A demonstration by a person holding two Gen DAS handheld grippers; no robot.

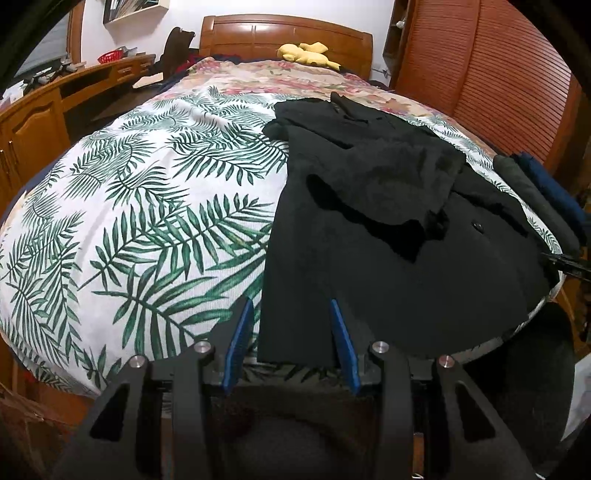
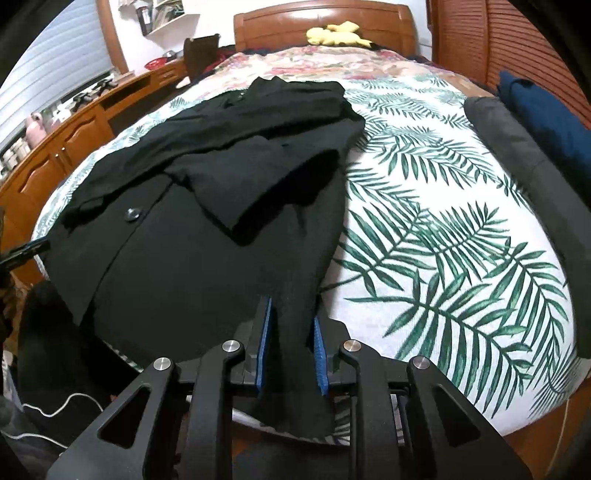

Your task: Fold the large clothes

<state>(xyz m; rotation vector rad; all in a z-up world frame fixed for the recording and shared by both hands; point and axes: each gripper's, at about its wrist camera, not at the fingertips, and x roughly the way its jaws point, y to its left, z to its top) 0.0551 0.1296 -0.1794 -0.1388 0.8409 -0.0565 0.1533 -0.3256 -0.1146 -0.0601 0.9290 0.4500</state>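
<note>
A black coat (image 1: pixel 369 221) with a button lies spread on the leaf-print bed cover (image 1: pixel 147 221), its collar toward the headboard and one sleeve folded across its front. My left gripper (image 1: pixel 290 301) is at the near left corner of the hem. Its blue pads stand apart with the corner lying loose between them, and a gap shows at the left pad. In the right wrist view my right gripper (image 2: pixel 291 310) is shut on the near right hem of the coat (image 2: pixel 184 240), the cloth bunched between its pads at the bed's edge.
Folded dark grey clothes (image 2: pixel 517 155) and blue clothes (image 2: pixel 535 110) lie along the bed's right side. A yellow soft toy (image 1: pixel 306 53) sits by the wooden headboard (image 1: pixel 284 35). A wooden desk (image 1: pixel 37 122) runs along the left, slatted wardrobe doors (image 1: pixel 498 74) stand at the right.
</note>
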